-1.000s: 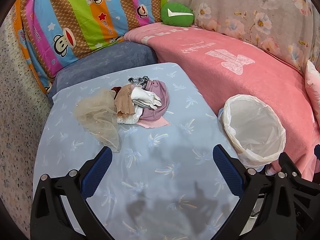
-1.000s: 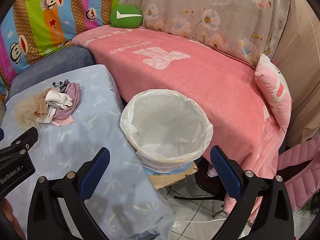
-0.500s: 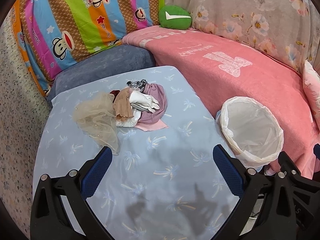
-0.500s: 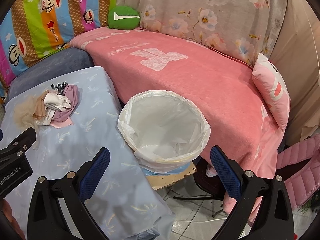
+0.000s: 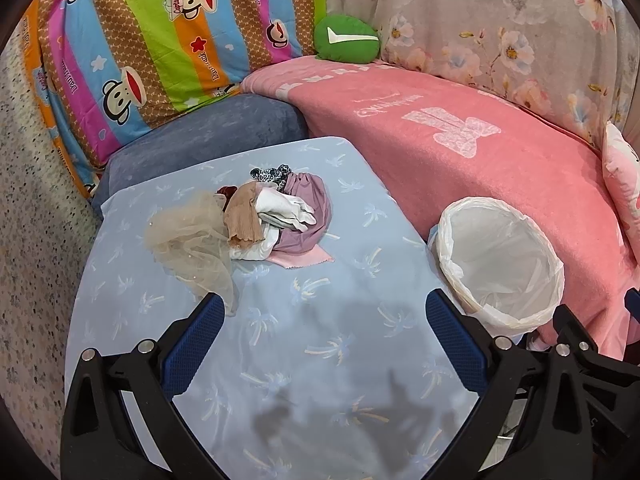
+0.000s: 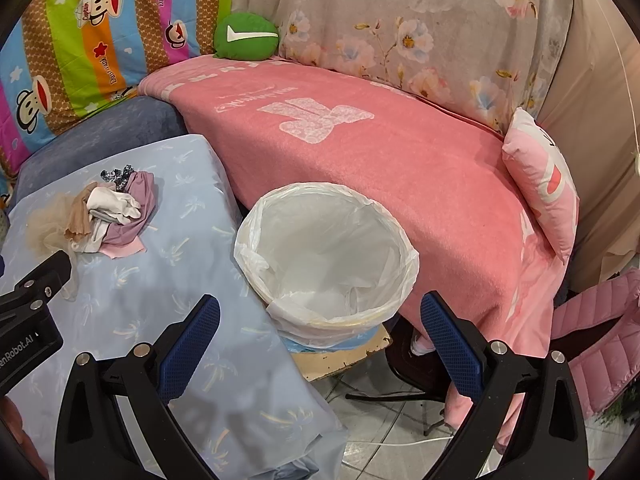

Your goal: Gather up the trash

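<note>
A heap of crumpled cloth scraps (image 5: 256, 220) lies on a table draped in a pale blue palm-print cloth (image 5: 320, 352), with the left gripper (image 5: 324, 312) held above the cloth, jaws spread wide and empty. Off the table's right edge stands a bin lined with a white plastic bag (image 6: 326, 256), close against a pink blanket (image 6: 380, 152). The right gripper (image 6: 320, 316) hangs over the bin's near rim, jaws also wide apart, holding nothing.
</note>
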`<move>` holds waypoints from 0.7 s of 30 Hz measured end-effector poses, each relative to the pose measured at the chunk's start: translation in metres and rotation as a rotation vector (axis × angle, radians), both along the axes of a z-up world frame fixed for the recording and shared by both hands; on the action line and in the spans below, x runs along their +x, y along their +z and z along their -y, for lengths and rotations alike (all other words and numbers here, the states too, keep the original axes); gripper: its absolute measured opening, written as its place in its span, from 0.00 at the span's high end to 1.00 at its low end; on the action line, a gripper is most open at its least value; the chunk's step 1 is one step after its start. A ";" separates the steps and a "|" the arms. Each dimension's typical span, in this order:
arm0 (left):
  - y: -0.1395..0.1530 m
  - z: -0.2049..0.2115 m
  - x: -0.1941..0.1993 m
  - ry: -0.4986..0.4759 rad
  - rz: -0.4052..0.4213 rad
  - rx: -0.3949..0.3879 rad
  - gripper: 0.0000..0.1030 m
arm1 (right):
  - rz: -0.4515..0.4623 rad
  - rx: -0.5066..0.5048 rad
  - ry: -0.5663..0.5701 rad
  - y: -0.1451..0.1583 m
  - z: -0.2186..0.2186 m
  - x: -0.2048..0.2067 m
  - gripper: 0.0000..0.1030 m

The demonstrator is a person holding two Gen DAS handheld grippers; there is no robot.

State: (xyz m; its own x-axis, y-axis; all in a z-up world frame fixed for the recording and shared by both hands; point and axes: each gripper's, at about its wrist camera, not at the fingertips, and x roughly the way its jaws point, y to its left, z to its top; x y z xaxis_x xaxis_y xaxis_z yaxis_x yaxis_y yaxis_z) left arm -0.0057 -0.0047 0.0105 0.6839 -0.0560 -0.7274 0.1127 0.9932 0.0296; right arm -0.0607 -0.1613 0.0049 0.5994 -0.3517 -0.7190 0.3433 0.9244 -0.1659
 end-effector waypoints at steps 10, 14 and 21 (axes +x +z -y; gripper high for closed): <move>0.001 0.004 0.001 -0.012 0.002 0.002 0.06 | 0.002 0.002 -0.011 0.002 0.003 0.001 0.06; 0.001 0.005 0.001 -0.013 0.002 0.002 0.06 | 0.002 0.003 -0.011 0.002 0.004 0.001 0.06; 0.000 0.010 0.002 -0.025 0.002 0.002 0.06 | 0.003 0.003 -0.015 0.002 0.005 0.001 0.06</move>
